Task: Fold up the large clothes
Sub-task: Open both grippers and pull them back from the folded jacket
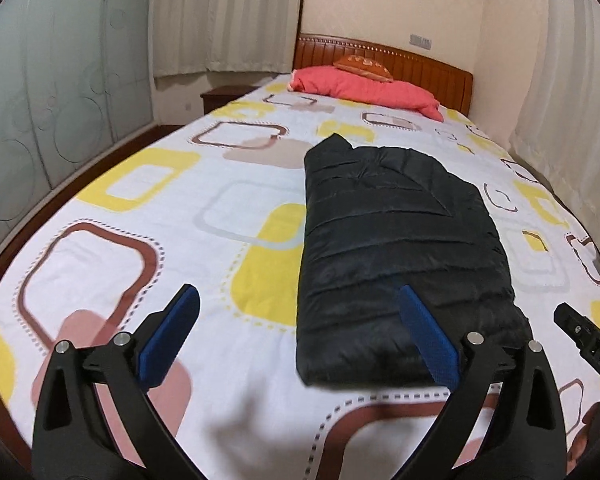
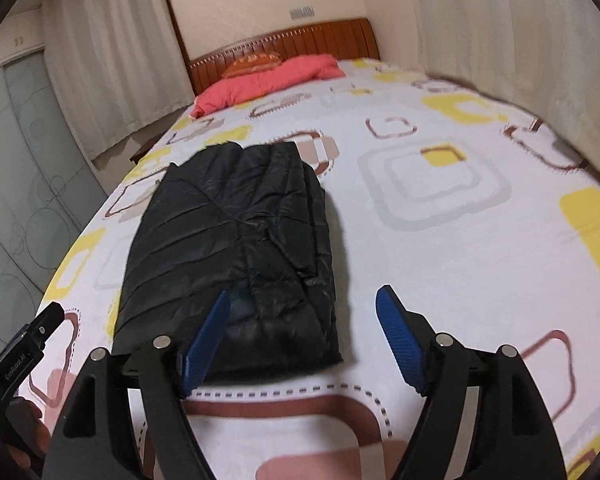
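Observation:
A black quilted puffer jacket (image 1: 400,248) lies folded into a long rectangle on the bed; it also shows in the right wrist view (image 2: 236,248). My left gripper (image 1: 300,300) is open and empty above the jacket's near left corner. Its right blue pad (image 1: 428,340) is over the jacket's near edge. My right gripper (image 2: 304,300) is open and empty above the jacket's near right corner. Its left blue pad (image 2: 208,336) is over the jacket. Each gripper's edge shows in the other's view: the right one (image 1: 588,344), the left one (image 2: 20,356).
The bed sheet (image 1: 160,216) is white with yellow, brown and grey squares. A red pillow (image 1: 364,88) and an orange cushion (image 1: 364,65) lie by the wooden headboard (image 1: 420,60). Curtains hang left and right. Frosted wardrobe doors (image 1: 40,120) stand left.

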`<control>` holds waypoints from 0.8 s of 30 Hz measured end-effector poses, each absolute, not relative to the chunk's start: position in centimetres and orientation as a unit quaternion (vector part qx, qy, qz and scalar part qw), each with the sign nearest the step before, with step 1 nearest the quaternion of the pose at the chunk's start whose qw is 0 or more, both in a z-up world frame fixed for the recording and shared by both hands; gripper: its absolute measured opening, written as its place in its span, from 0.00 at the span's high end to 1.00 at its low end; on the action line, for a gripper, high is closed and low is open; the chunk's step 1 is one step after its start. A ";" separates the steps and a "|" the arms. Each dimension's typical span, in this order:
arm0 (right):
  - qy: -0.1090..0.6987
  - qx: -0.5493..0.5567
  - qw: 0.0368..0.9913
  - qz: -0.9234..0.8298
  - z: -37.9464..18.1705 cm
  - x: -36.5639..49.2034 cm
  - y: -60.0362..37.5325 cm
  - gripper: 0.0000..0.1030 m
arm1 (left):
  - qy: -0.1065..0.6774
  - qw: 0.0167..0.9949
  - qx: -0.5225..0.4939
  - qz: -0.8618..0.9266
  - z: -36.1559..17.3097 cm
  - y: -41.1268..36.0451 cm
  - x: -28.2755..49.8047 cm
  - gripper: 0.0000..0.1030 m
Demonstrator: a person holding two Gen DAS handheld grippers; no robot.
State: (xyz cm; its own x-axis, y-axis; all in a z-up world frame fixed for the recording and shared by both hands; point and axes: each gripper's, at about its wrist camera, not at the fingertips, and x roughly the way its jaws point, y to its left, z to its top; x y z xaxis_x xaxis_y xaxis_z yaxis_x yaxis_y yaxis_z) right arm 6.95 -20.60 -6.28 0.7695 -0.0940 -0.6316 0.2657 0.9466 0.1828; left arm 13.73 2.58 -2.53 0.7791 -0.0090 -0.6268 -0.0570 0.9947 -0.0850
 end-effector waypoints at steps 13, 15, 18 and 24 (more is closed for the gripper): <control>0.307 0.084 0.942 -0.102 -4.2 3.0 -17.6 0.28 | 0.325 0.945 -0.032 0.013 -0.9 1.8 8.7 0.03; 0.308 0.078 0.943 -0.102 -4.1 2.8 -17.3 0.28 | 0.324 0.945 -0.029 0.012 -0.9 1.6 8.2 0.03; 0.305 0.078 0.944 -0.098 -4.0 2.4 -17.1 0.28 | 0.318 0.948 -0.027 0.009 -0.5 1.3 7.6 0.03; 0.301 0.073 0.946 -0.097 -3.7 1.9 -16.6 0.28 | 0.312 0.949 -0.031 0.004 0.0 1.2 6.8 0.03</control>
